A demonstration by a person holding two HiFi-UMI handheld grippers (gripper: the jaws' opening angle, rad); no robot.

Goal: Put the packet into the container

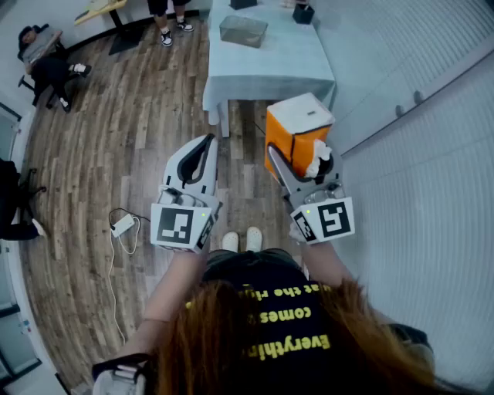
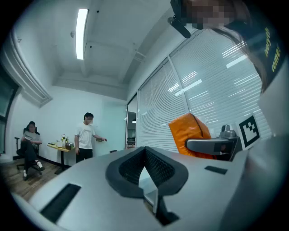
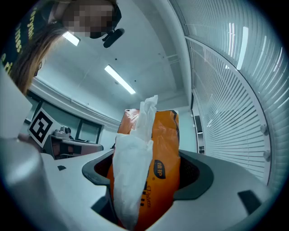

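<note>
An orange tissue packet [image 1: 297,135] with white tissue sticking out of it stands between the jaws of my right gripper [image 1: 305,166], which is shut on it and held up in the air. In the right gripper view the packet [image 3: 156,167] fills the gap of the right gripper [image 3: 149,180]. My left gripper [image 1: 204,150] hangs beside it to the left, shut and empty, and its pads [image 2: 156,164] touch in the left gripper view. A clear container [image 1: 243,31] sits far ahead on the table [image 1: 270,69].
The table has a pale blue cloth and a dark box [image 1: 303,13] at its far edge. A white adapter with a cable [image 1: 123,225] lies on the wood floor at the left. A seated person [image 1: 46,62] and a standing person [image 1: 170,19] are farther off. A blind-covered wall [image 1: 417,116] runs along the right.
</note>
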